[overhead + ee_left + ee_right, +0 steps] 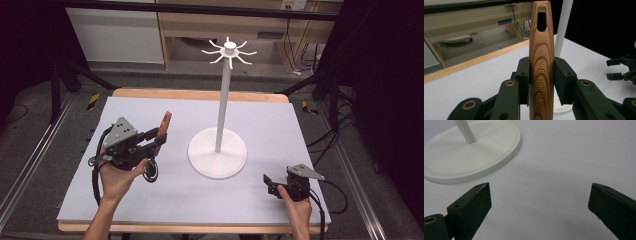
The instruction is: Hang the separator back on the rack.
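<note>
Surface: we see a white surface (150, 200) carrying a hook stand (220, 130).
Left hand-held gripper (541, 80): clamps a wooden kitchen-tool handle (541, 50).
Right hand-held gripper (539, 207): jaws apart, empty, at 5 o'clock.
Risk: we think the handle could slip or knock the stand, at 3 o'clock.

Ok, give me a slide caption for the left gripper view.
Left gripper clamps a wooden utensil handle upright before the white stand's pole.

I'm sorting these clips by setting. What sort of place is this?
Probably a lab or workshop recording station, not a kitchen: a white-covered table inside a black frame, trailing cables on the floor, and a white hook stand set up beside hand-held grippers.
</note>
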